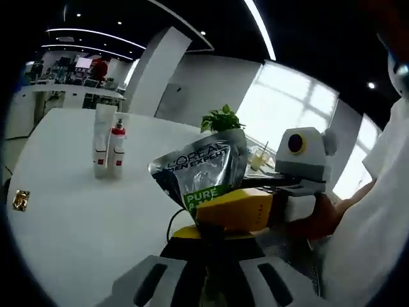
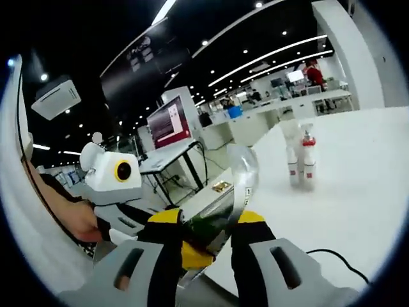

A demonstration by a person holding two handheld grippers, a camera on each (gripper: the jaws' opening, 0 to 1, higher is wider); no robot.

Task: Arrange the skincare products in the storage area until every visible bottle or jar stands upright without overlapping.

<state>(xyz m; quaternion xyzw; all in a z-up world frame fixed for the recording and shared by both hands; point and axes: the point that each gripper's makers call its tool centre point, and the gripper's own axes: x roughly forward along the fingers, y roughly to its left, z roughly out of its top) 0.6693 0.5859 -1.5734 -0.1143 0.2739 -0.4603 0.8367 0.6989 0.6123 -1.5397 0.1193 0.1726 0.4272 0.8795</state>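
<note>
A silver L'Oreal tube [image 1: 203, 167] with a green label is held up above the white table [image 1: 70, 236]. My left gripper [image 1: 208, 242] is shut on its lower end. My right gripper [image 1: 238, 208] reaches in from the right, its yellow jaws clamped across the tube's label. In the right gripper view the tube [image 2: 238, 182] shows edge-on between the right gripper [image 2: 209, 225] jaws, and the left gripper [image 2: 189, 254] comes in from the left below it. Farther back, a white tube [image 1: 104, 142] and a red-capped bottle [image 1: 119, 144] stand upright side by side, also seen as the white tube [image 2: 292, 157] and bottle [image 2: 308, 158].
A small gold item [image 1: 20, 200] lies near the table's edge. A potted plant [image 1: 221, 119] and a glass cup [image 1: 258, 157] stand behind the held tube. A black cable [image 2: 333, 261] trails over the table. A person's hand [image 2: 78, 220] grips the left gripper.
</note>
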